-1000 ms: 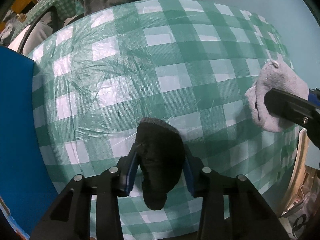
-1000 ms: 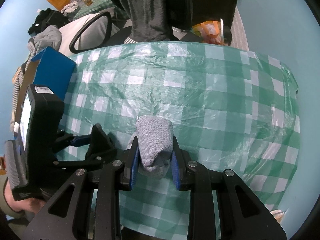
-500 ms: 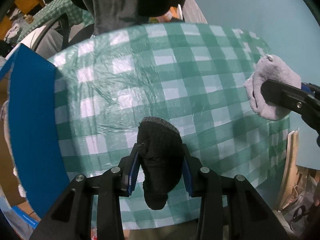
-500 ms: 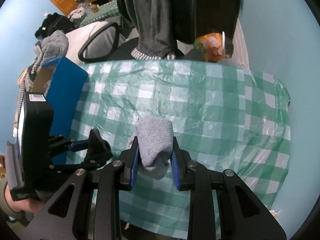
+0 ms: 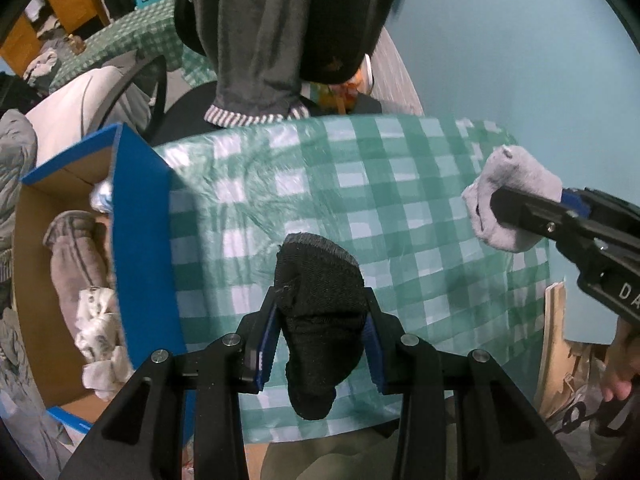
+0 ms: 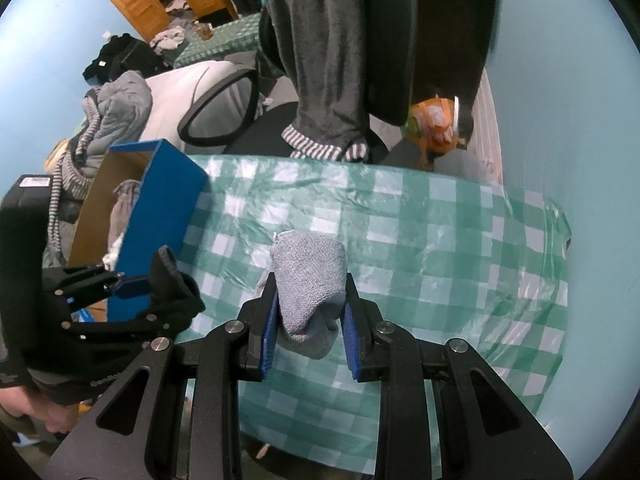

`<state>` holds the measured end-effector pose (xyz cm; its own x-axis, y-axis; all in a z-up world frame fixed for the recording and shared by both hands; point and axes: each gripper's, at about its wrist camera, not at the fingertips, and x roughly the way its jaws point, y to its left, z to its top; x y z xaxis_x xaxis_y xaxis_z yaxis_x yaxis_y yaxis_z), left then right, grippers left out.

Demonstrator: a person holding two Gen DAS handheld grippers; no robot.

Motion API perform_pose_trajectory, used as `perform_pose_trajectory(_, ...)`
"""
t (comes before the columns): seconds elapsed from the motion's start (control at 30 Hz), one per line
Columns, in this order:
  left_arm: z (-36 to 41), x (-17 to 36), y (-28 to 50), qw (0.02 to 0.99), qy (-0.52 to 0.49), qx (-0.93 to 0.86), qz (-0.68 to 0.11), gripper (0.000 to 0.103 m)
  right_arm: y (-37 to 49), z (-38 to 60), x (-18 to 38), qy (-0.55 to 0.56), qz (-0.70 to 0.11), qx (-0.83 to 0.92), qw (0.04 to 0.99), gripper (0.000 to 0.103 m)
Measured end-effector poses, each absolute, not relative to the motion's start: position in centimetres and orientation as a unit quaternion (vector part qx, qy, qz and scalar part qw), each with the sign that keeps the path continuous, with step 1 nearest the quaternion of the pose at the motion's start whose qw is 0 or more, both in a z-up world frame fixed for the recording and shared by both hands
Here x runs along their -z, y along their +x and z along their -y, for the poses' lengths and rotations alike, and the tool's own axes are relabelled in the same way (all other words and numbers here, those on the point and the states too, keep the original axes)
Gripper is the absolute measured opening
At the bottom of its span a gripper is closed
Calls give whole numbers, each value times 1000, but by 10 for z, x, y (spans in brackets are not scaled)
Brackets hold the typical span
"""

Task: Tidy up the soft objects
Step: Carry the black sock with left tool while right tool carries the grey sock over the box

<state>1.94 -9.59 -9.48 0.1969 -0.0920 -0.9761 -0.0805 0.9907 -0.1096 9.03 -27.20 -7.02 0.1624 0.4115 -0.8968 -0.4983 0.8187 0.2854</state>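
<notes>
Left wrist view: left gripper [image 5: 320, 344] is clamping the black sock [image 5: 320, 304], blue box [image 5: 140, 240] lying leftward, nearer than right gripper [image 6: 308, 332], which is squeezing the grey sock [image 6: 310, 280].

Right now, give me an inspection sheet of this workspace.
Surface: green checked tablecloth, wrinkled.
Job's things: black sock and grey sock, both held above the cloth; blue box at the table's left edge, open, soft items inside.
Clutter: nothing seen on the cloth.
Grippers: left gripper shut on black sock; right gripper shut on grey sock.
Cables: nothing seen.
Surroundings: office chair draped with grey garment, clothes piles, wooden cabinet.
</notes>
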Motion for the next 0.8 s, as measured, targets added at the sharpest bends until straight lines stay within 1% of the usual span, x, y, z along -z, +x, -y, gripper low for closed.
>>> perform_pose_trajectory(0.23,71,74,13,781,-83,-4,-619,38,88,249,53,-43,-563,-308,766,26)
perform_pose_trajectory(0.8,5,54,-7,789,-110,-46,-603,38,75,184,29,-66,-547,-347,759,26)
